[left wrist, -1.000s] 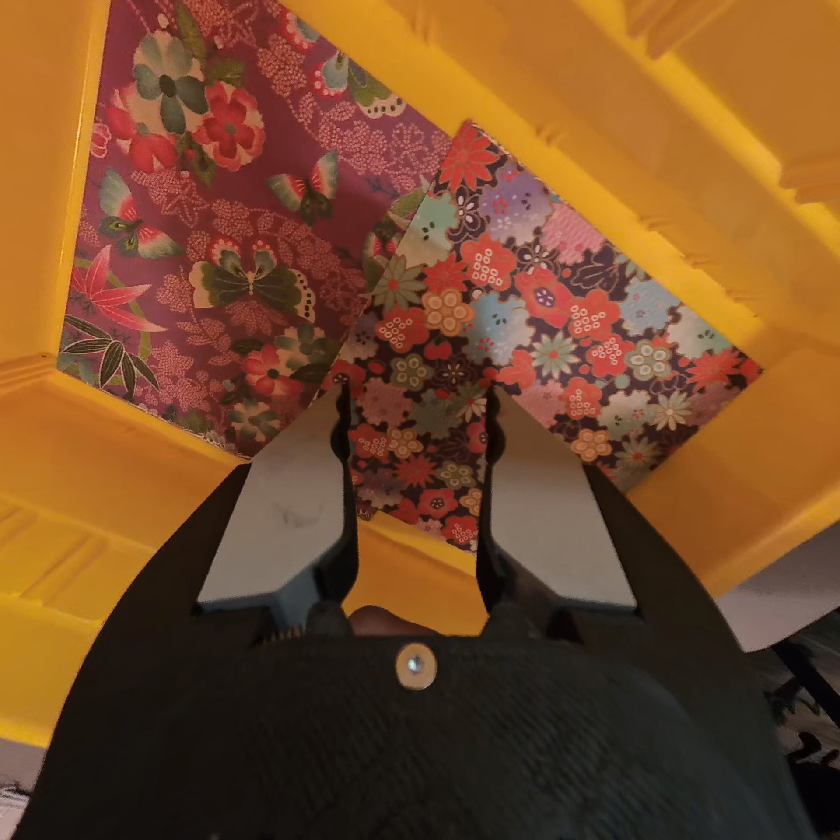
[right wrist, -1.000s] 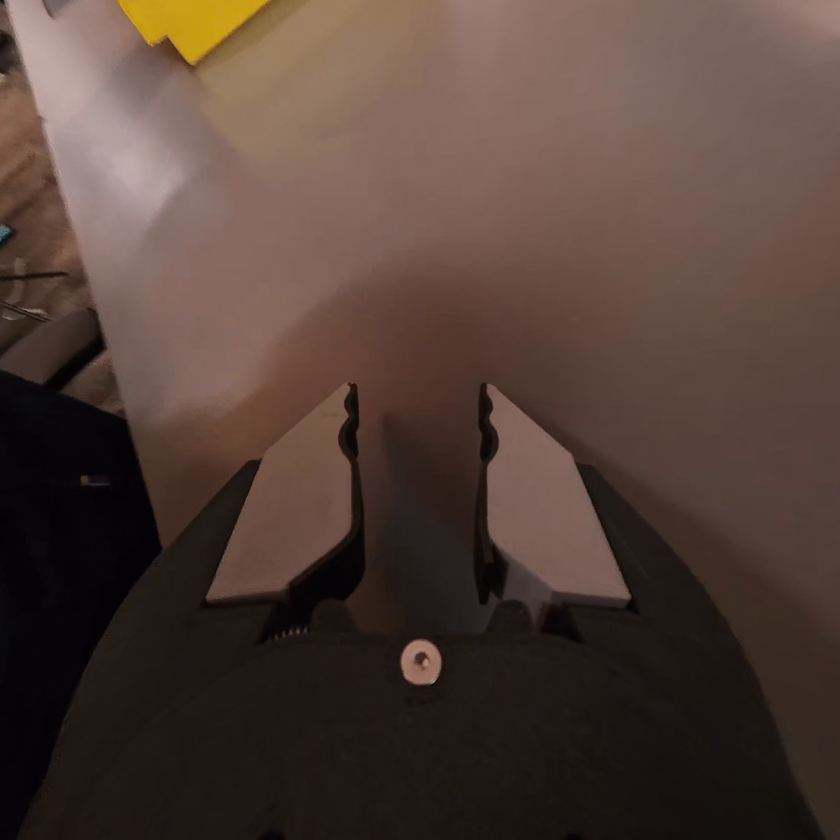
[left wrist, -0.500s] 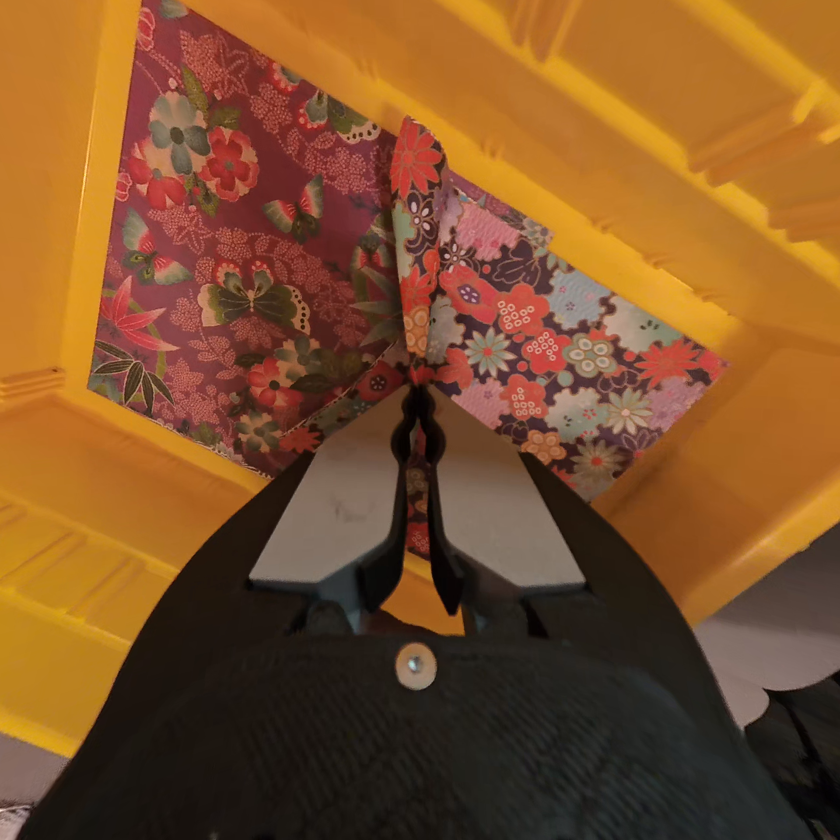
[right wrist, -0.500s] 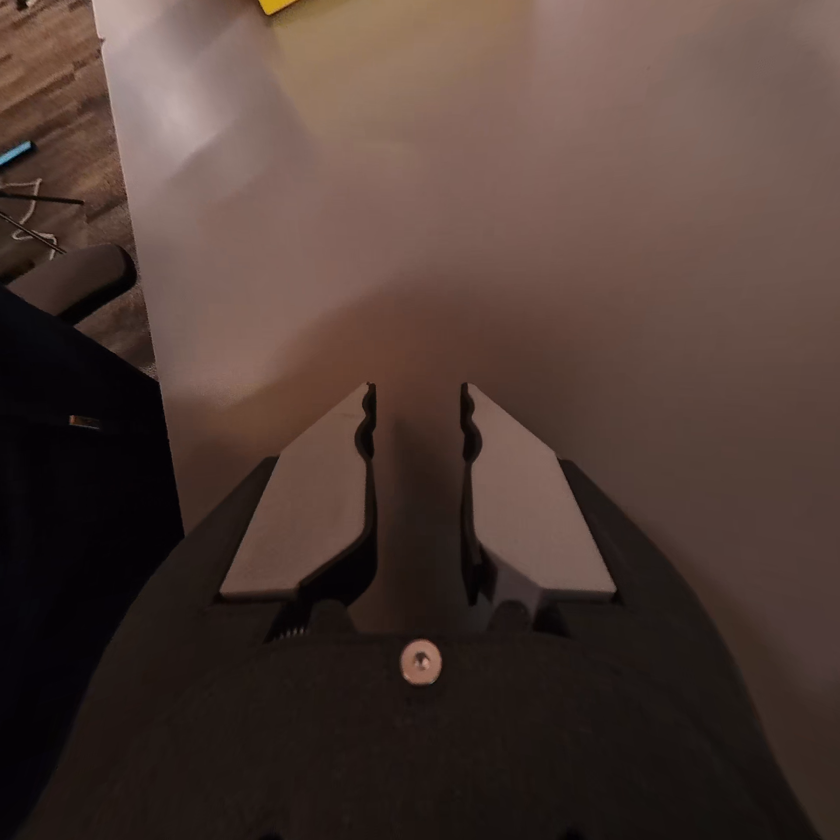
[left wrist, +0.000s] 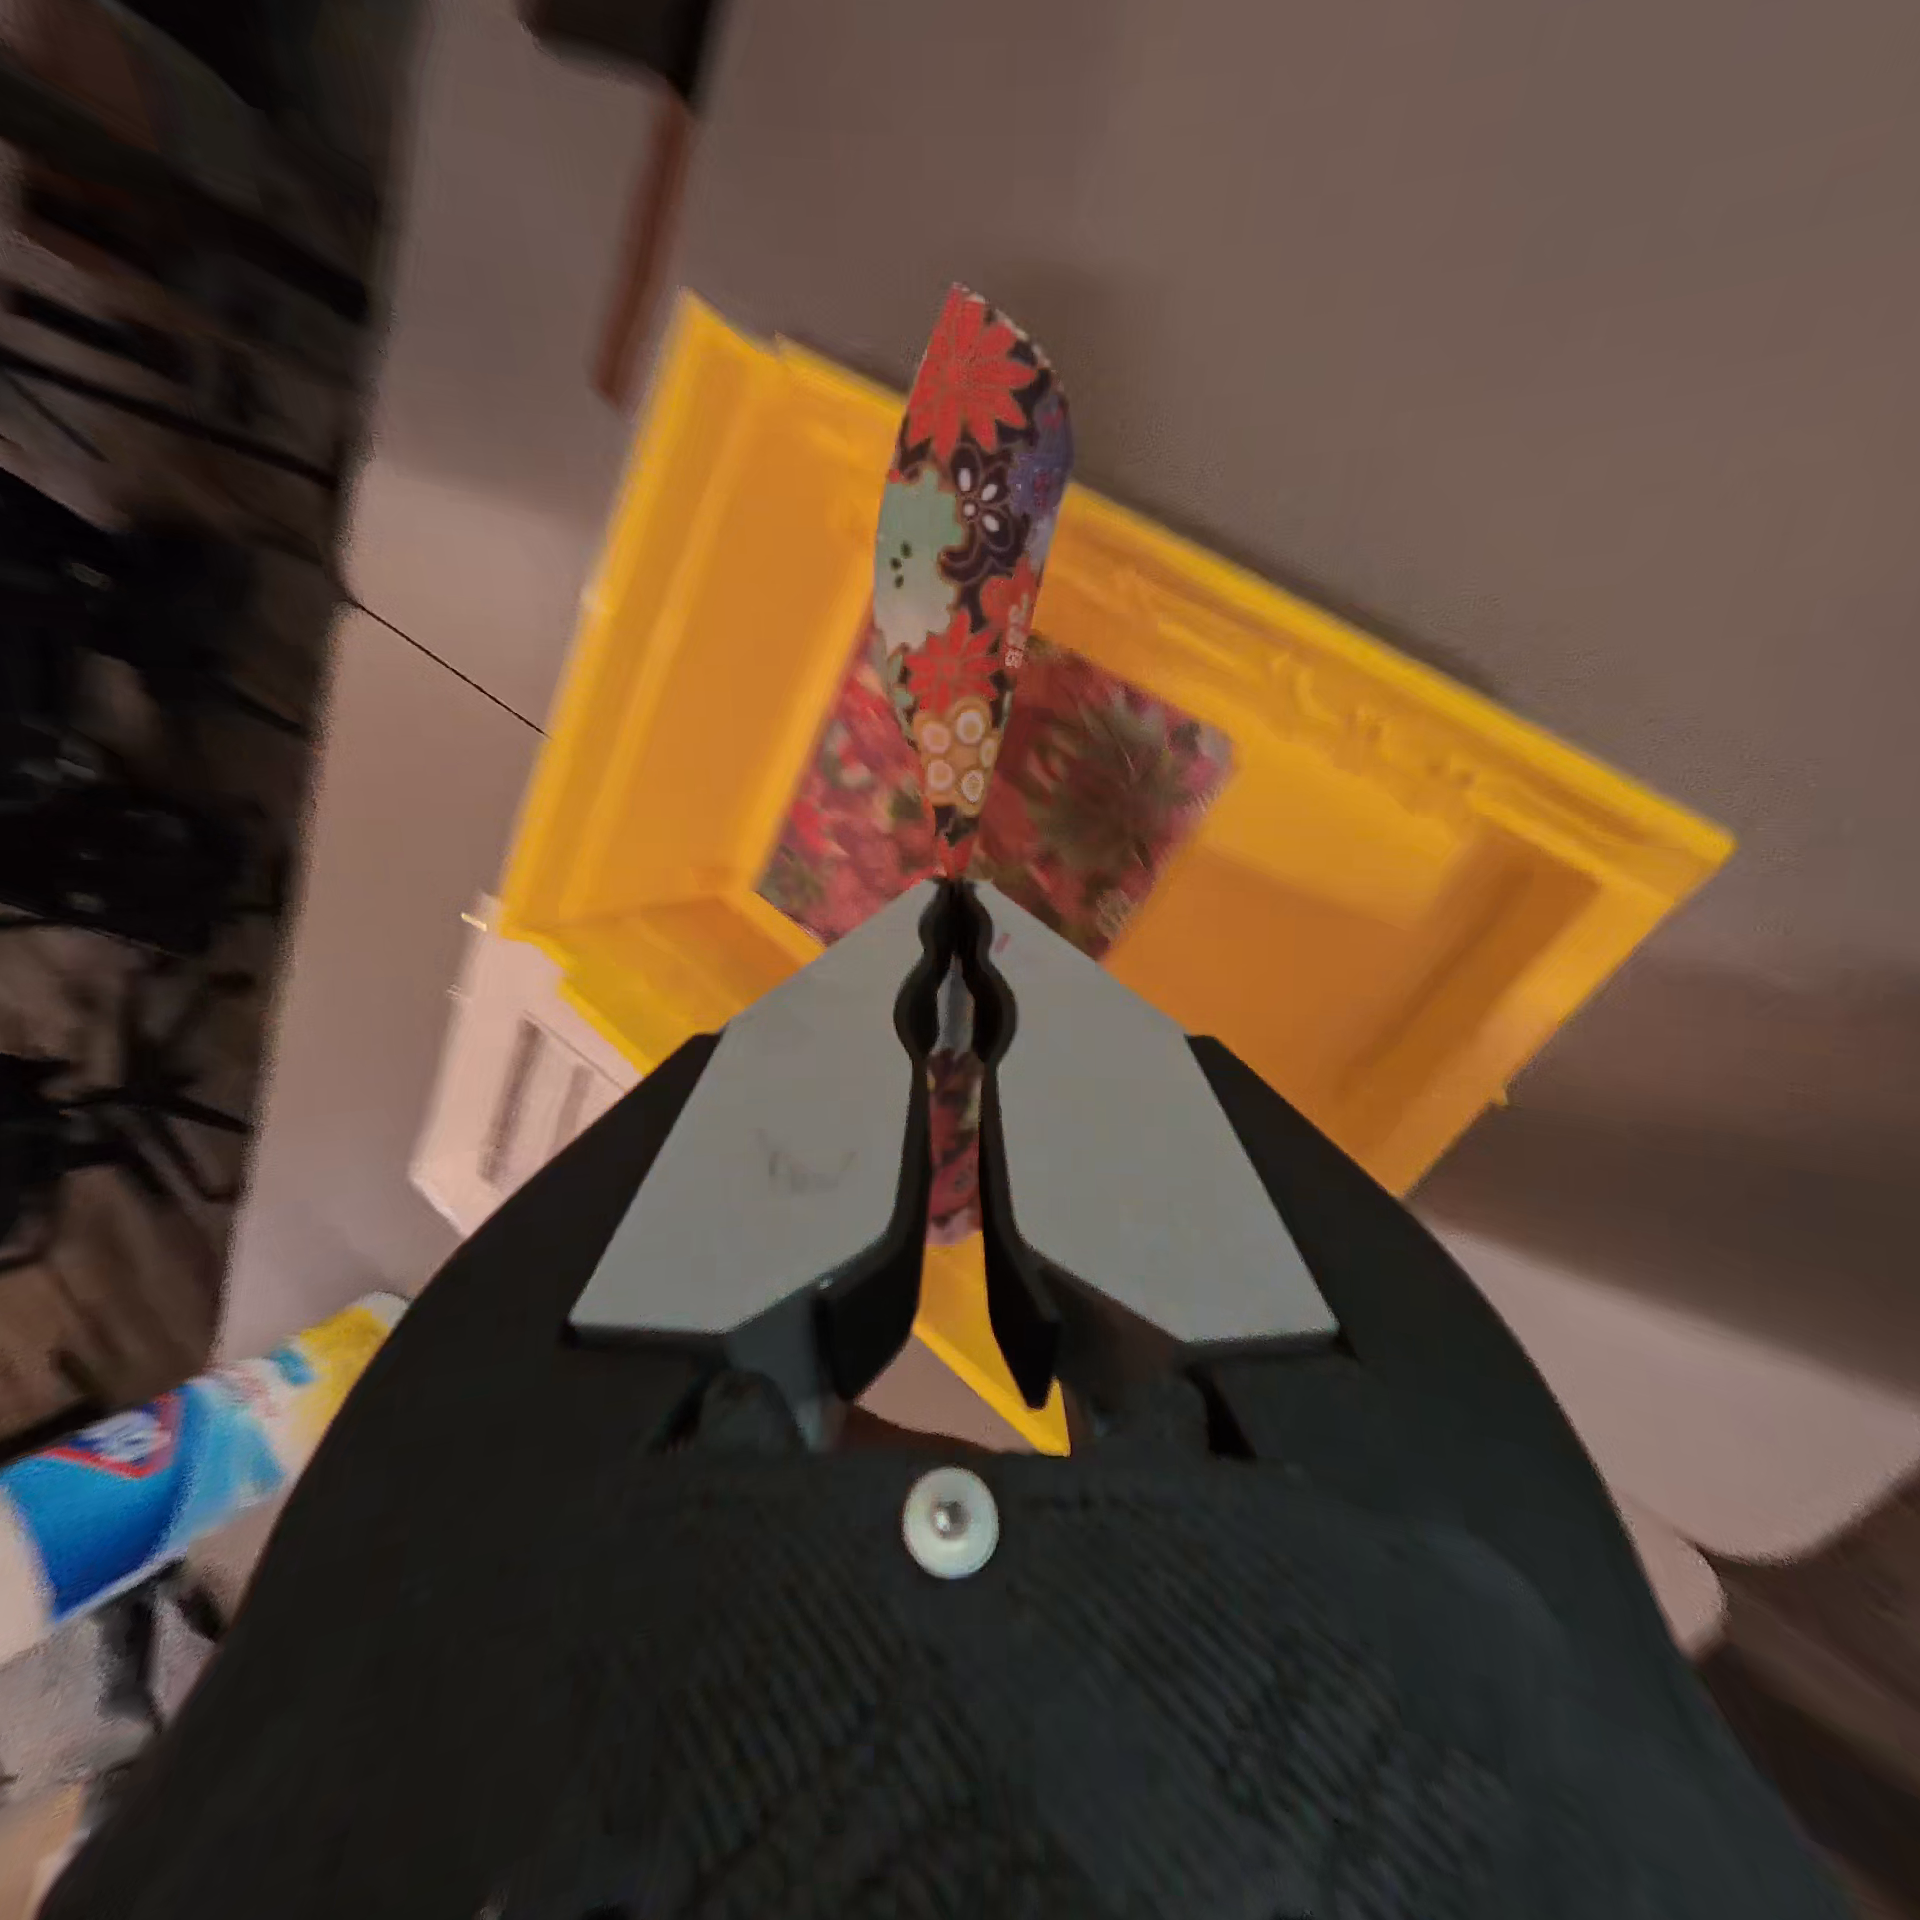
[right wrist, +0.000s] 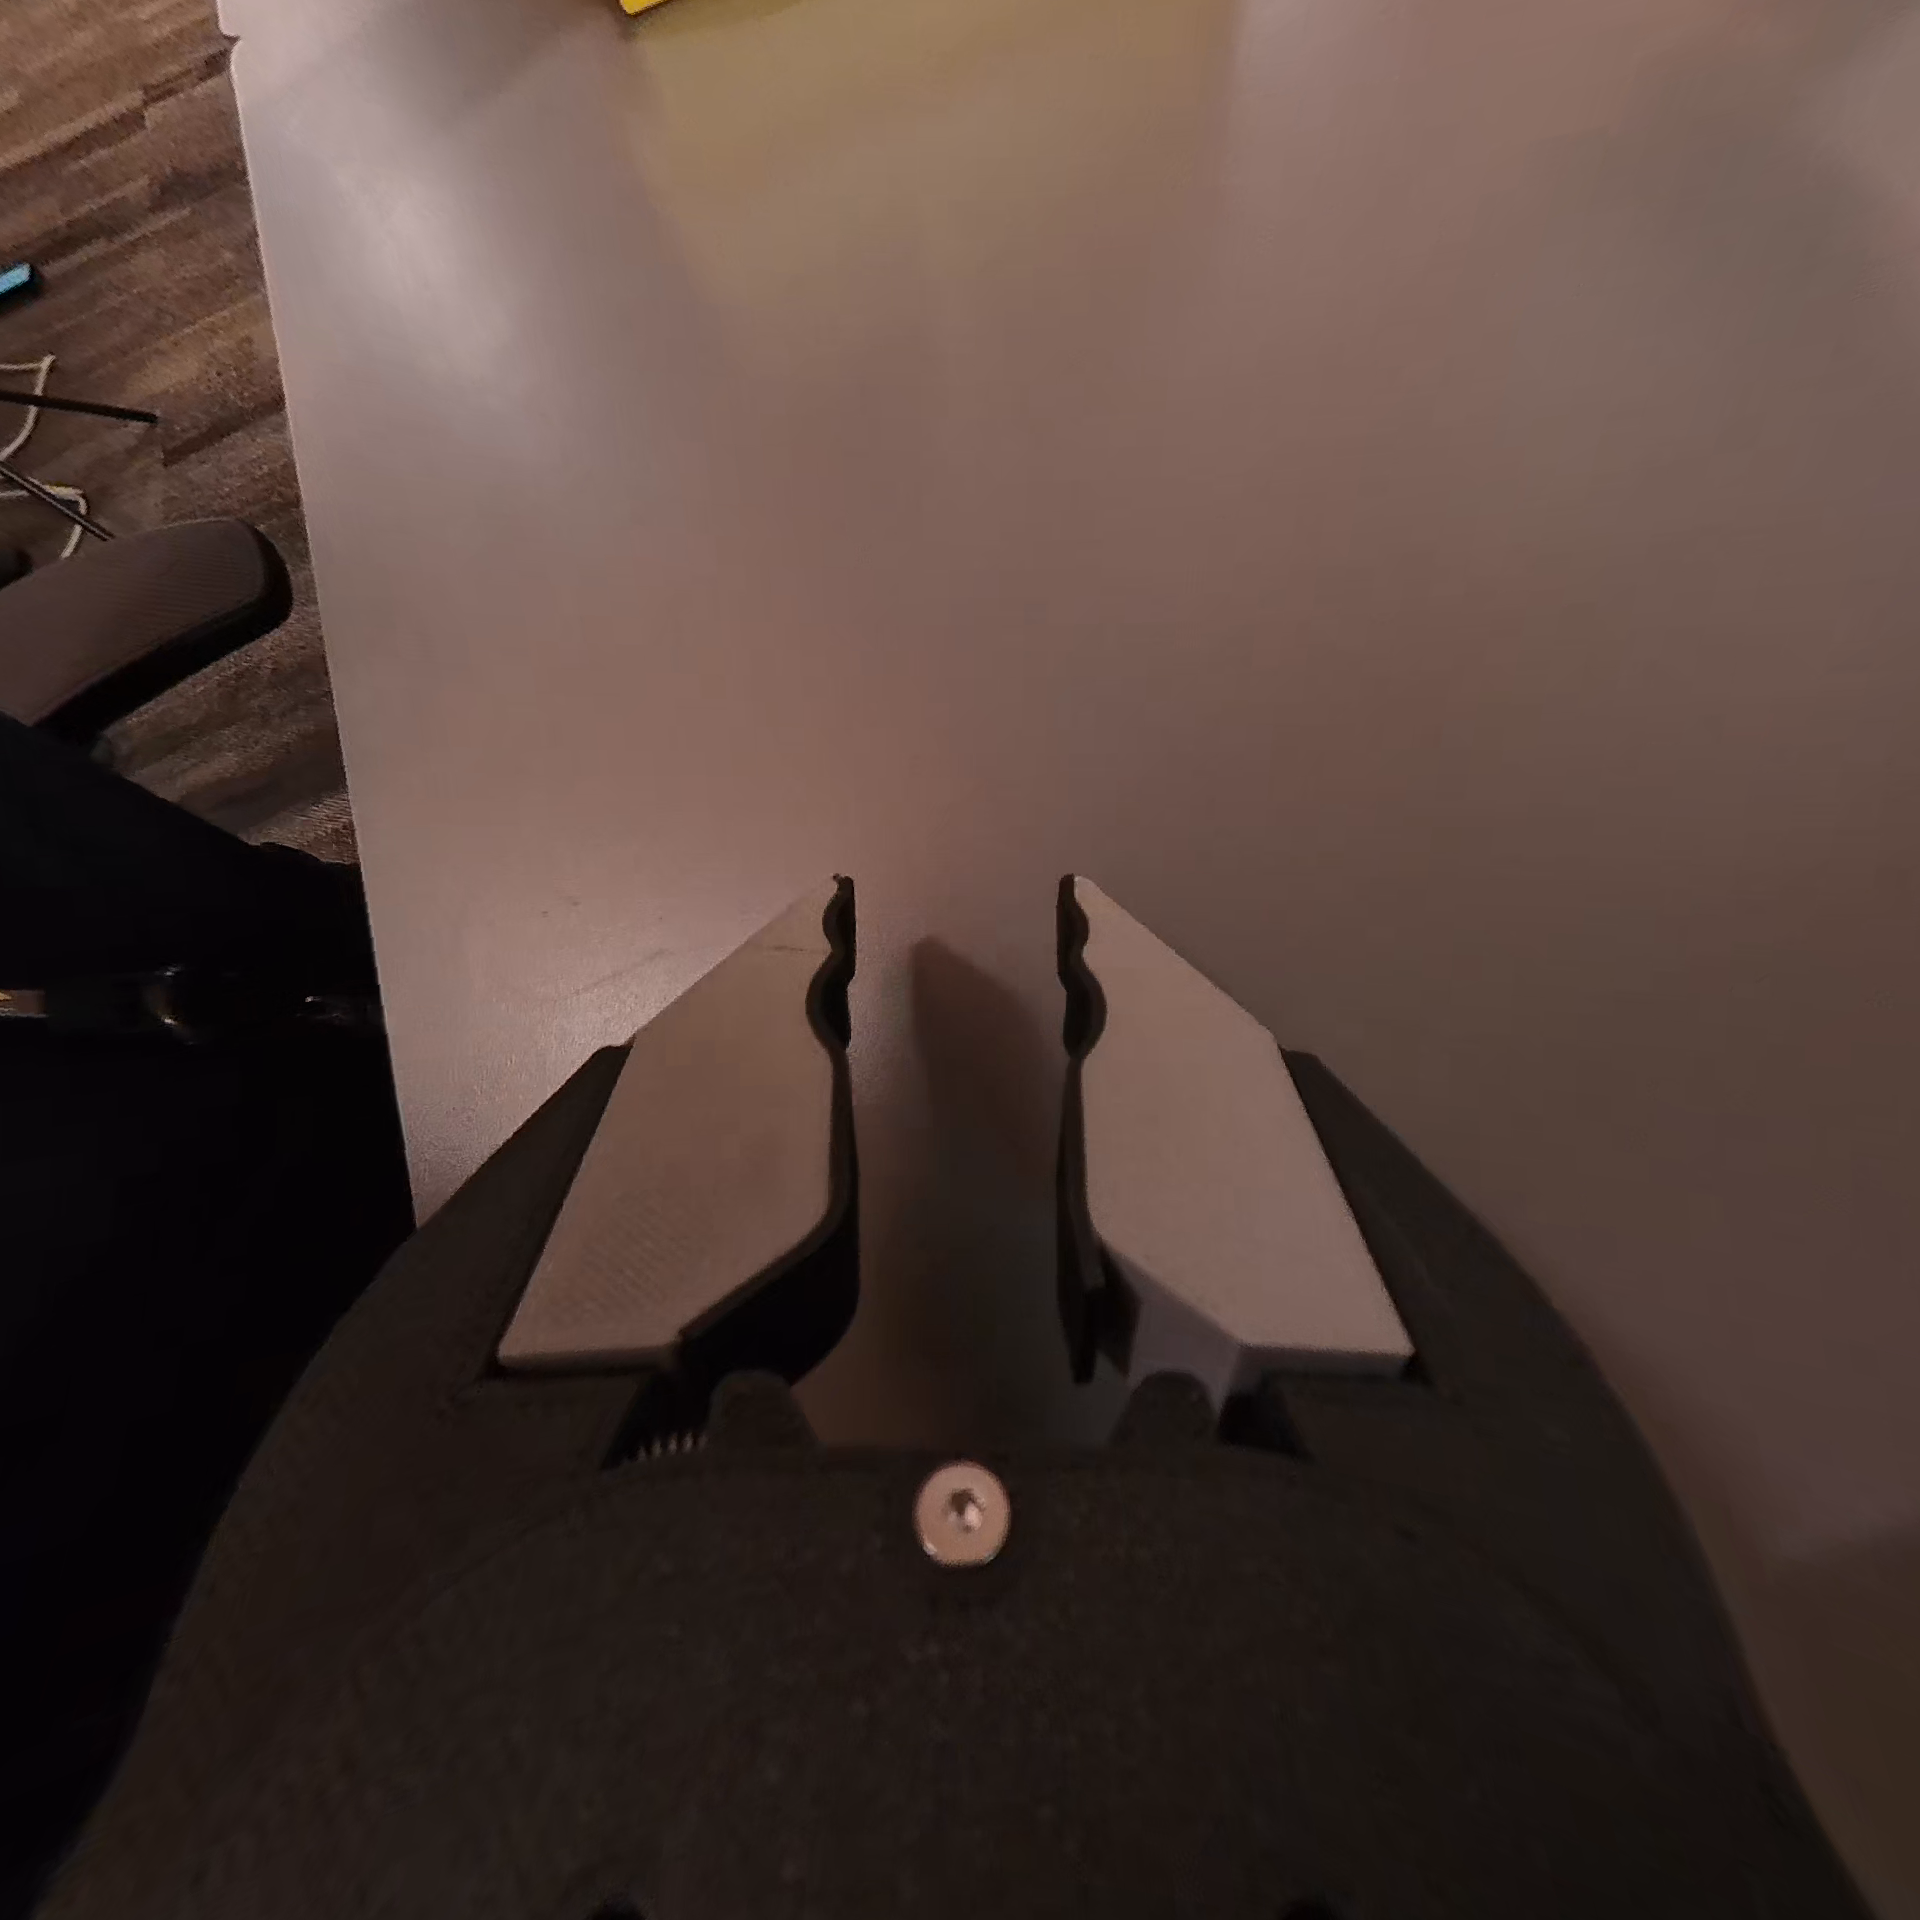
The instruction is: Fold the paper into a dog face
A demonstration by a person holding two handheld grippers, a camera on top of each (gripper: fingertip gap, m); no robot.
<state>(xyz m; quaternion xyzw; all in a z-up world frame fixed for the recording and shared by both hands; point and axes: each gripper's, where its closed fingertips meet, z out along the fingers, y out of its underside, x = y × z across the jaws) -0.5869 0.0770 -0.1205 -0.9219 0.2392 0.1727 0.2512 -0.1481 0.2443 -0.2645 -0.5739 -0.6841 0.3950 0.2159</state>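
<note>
My left gripper [left wrist: 954, 896] is shut on a sheet of floral patterned paper [left wrist: 971, 540]. The sheet stands up edge-on from the fingertips, bent, and is held well above the yellow bin [left wrist: 1299, 831]. Another patterned sheet [left wrist: 1101, 800] still lies on the bin's floor. My right gripper [right wrist: 954, 894] is open and empty, low over the bare white table [right wrist: 1039, 468], with no paper in its view.
The bin stands on the white table [left wrist: 1558, 312]. A white ribbed object [left wrist: 509, 1091] lies by the bin's near corner and a blue-and-yellow packet [left wrist: 156, 1475] at lower left. The table's left edge, wood floor [right wrist: 114, 239] and a chair armrest [right wrist: 135, 613] show in the right wrist view. Tip to tip, the grippers are about 50 centimeters apart.
My left gripper closed on the floral sheet inside the bin, then lifted it up and out, away from the bin. My right gripper narrowed a little and drifted slightly over the table.
</note>
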